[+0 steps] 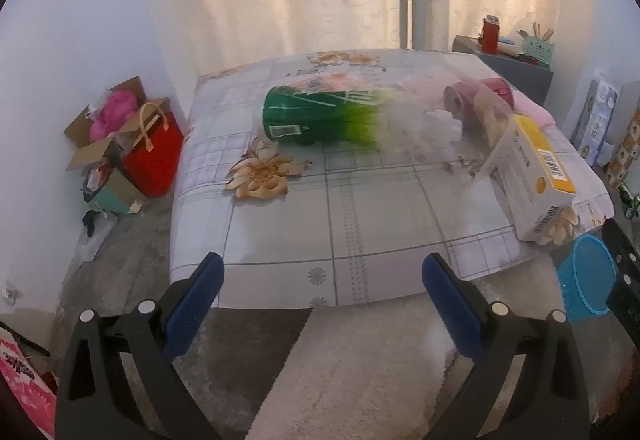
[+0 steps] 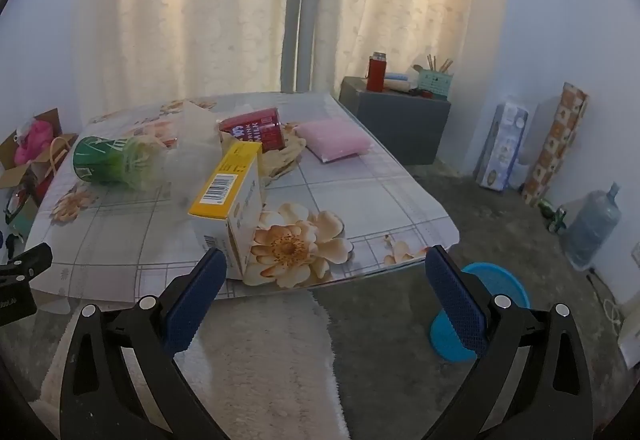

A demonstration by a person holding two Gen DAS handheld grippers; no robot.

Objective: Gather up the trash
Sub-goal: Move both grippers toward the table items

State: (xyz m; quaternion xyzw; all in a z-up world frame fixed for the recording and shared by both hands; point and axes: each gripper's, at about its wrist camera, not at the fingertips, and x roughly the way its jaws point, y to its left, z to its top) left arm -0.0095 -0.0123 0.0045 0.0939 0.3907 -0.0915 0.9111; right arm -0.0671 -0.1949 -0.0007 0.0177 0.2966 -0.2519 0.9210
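trash spread on a low table, both grippers empty

a green-labelled clear plastic bottle (image 1: 320, 115) is seen lying on its side on the glossy floral tablecloth (image 1: 360, 224); a yellow-and-white cardboard carton (image 2: 230, 199) stands near the front edge, with a red milk carton (image 2: 256, 129) and what may be crumpled film behind. the left gripper (image 1: 322, 280) and right gripper (image 2: 324, 274) are held wide apart, nothing touched. a blue mesh plastic bin (image 2: 496, 284) is set on the floor beside the table corner.

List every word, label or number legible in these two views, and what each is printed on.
"DRINK MILK": red milk carton lying on the table.
Yellow and white box: barcodes and print, too small to read.
Green bottle: white label marks, blurred.
Pink package at the left view's edge: print unreadable.
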